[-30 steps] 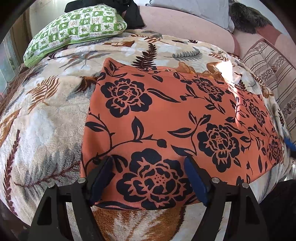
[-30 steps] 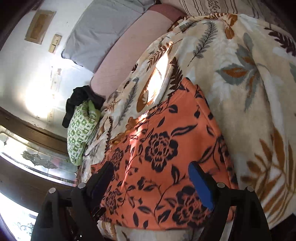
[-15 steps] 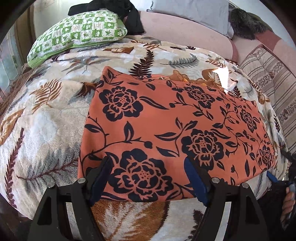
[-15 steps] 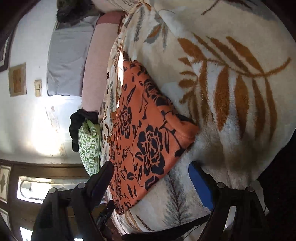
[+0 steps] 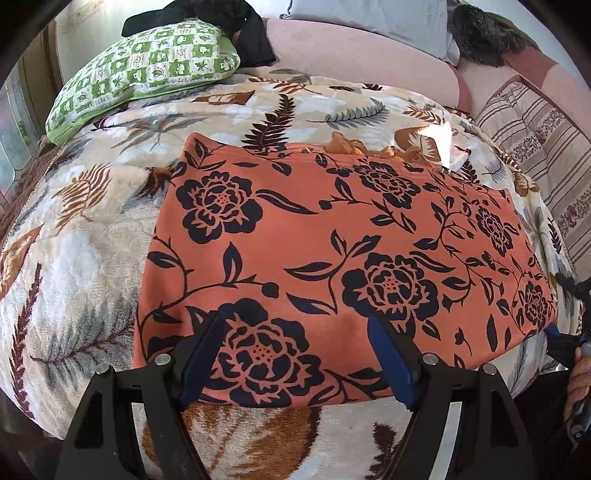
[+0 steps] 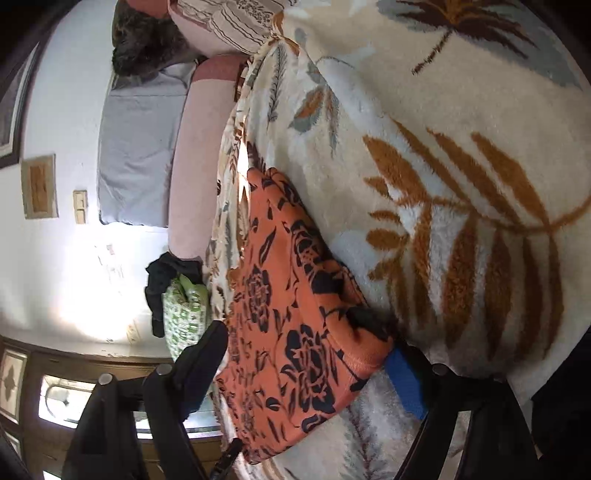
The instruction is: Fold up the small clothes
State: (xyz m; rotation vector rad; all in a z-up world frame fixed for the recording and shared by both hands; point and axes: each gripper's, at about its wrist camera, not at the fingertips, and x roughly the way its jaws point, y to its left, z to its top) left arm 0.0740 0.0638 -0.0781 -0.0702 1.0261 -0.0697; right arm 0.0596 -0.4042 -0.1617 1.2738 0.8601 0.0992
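Note:
An orange garment [image 5: 332,251] with black flowers lies flat on a leaf-patterned blanket [image 5: 74,258]. My left gripper [image 5: 295,325] hovers open over the garment's near edge, its blue pads clear of the cloth. In the right wrist view the same garment [image 6: 295,314] shows edge-on. My right gripper [image 6: 306,343] is rolled on its side at the garment's right near corner. Its jaws are closing with that corner between them, one blue pad [image 6: 404,380] under the hem and the other finger still off the cloth. The right gripper [image 5: 557,339] and a hand also show at the left wrist view's right edge.
A green checked pillow [image 5: 147,70] and a black cloth [image 5: 221,14] lie at the back left. A pink bolster [image 5: 351,48], a grey pillow [image 5: 369,14] and a striped cushion [image 5: 535,140] line the back and right. The blanket drops off at the near edge.
My right gripper rolled onto its side and sank to the garment's right near corner, which now sits between its jaws. The left gripper stayed open over the near edge.

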